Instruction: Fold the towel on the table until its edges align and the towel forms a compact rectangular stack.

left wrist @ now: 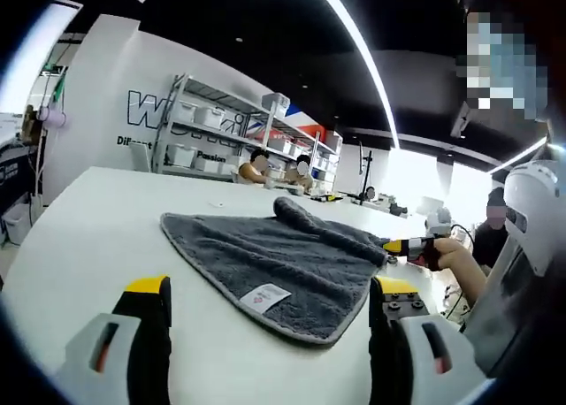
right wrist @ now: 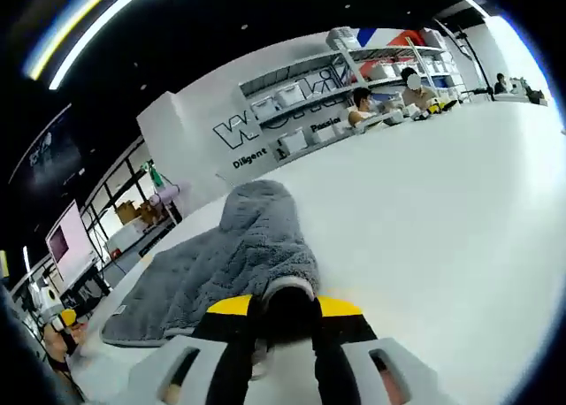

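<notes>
The towel point(left wrist: 283, 268) is spread flat on the table point(left wrist: 88, 237), one corner pinched up at its far right by the right gripper point(right wrist: 283, 330). Shelves point(left wrist: 212, 131) are set behind.

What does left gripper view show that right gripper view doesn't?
Left gripper view: the left gripper open and apart from the towel, the towel's white label, and the right gripper at the towel's far corner. Right gripper view: the right gripper shut on a bunched towel edge. Both: grey towel, white table, shelving.
</notes>
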The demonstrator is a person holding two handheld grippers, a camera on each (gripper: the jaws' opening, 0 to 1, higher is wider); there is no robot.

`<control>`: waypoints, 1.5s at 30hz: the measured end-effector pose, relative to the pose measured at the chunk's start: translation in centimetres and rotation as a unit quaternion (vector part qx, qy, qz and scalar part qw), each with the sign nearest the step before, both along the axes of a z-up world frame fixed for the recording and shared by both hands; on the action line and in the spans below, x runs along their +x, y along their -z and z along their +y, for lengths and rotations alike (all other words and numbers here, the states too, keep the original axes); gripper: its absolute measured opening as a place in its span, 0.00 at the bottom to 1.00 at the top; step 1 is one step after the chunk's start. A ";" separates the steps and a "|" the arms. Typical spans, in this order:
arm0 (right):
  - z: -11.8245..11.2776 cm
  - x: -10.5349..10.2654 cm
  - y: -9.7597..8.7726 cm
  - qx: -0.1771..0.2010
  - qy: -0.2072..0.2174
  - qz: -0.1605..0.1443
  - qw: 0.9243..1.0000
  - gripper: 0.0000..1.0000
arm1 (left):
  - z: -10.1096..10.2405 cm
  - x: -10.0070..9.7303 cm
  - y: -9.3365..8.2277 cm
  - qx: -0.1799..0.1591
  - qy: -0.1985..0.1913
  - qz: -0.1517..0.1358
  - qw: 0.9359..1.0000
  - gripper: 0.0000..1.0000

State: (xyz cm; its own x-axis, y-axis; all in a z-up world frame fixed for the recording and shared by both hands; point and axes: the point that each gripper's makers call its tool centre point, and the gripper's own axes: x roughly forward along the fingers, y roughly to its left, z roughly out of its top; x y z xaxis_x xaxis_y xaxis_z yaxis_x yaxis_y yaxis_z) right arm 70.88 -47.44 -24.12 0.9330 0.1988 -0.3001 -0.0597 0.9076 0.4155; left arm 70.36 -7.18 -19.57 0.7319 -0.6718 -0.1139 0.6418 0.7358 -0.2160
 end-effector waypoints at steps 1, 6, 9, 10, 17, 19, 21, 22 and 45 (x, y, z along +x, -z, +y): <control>0.0 -0.1 -0.1 -0.004 0.000 -0.004 1.000 0.21 | 0.0 -0.1 0.0 0.002 0.001 -0.001 1.000 0.98; 0.2 0.0 -1.0 -0.078 -0.009 -0.031 0.996 0.11 | 0.3 -0.5 -0.3 0.007 -0.002 -0.003 1.000 0.98; 0.6 0.1 -1.9 -0.159 -0.012 -0.046 0.986 0.10 | 0.7 -0.9 -0.4 0.008 -0.011 -0.004 1.000 0.98; 0.9 0.1 -2.4 -0.197 -0.015 -0.055 0.979 0.10 | 0.9 -0.9 -0.3 0.008 -0.013 -0.004 1.000 0.98; 4.3 0.4 -6.4 -0.351 -0.040 -0.127 0.927 0.08 | 1.1 -1.3 0.0 0.015 -0.019 0.004 1.000 0.98; 5.1 0.5 -7.0 -0.377 -0.049 -0.136 0.915 0.08 | 1.1 -1.4 -0.1 0.016 -0.020 0.004 1.000 0.98; 6.1 0.6 -7.4 -0.395 -0.061 -0.146 0.905 0.08 | 1.2 -1.4 -0.2 0.017 -0.021 0.004 1.000 0.98; 6.6 0.7 -7.7 -0.406 -0.068 -0.155 0.898 0.08 | 1.2 -1.4 -0.2 0.018 -0.022 0.003 1.000 0.98; 20.2 -0.2 -8.7 -0.479 -0.263 -0.295 0.784 0.07 | 1.0 -1.7 0.2 0.030 -0.027 0.012 0.999 0.97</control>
State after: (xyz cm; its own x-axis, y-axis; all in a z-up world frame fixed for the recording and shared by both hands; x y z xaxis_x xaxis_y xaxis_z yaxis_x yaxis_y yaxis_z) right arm 70.68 -27.23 -15.39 0.8300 0.5497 -0.0948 -0.4561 0.5709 -0.6826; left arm 68.65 -6.20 -19.74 0.7630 -0.6234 -0.1709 0.5963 0.7809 -0.1864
